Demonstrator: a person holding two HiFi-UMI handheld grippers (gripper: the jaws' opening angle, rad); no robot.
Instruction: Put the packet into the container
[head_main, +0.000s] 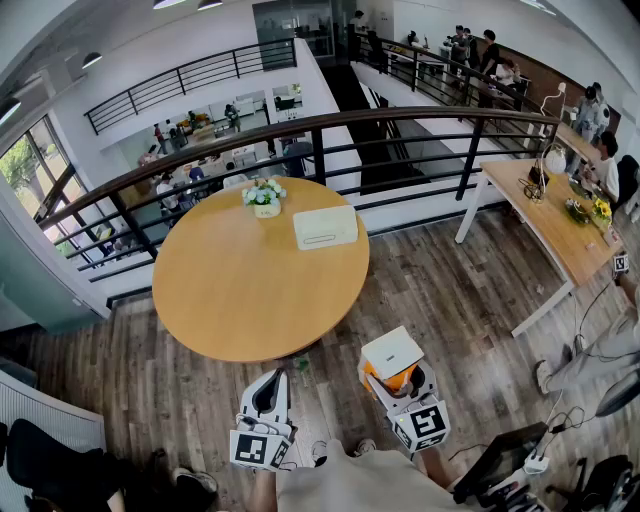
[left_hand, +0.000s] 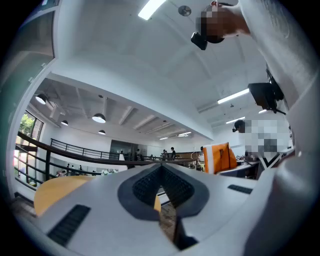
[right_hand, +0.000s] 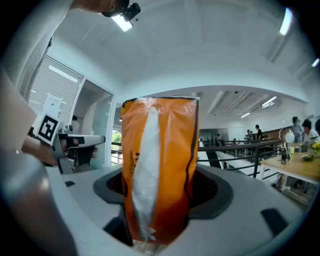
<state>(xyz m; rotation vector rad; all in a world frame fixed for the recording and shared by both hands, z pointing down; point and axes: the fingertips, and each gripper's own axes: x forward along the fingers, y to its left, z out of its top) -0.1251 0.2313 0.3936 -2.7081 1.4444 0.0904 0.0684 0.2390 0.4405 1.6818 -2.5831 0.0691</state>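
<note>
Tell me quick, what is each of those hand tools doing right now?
Left tool: closed, nothing in it.
Right tool: closed on the orange packet, which stands upright in it.

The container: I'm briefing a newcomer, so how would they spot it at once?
Find the round wooden table by the black railing. On its far side, right of the small pot of white flowers, lies the container: flat, white and rectangular, with a dark slot in its top.
</note>
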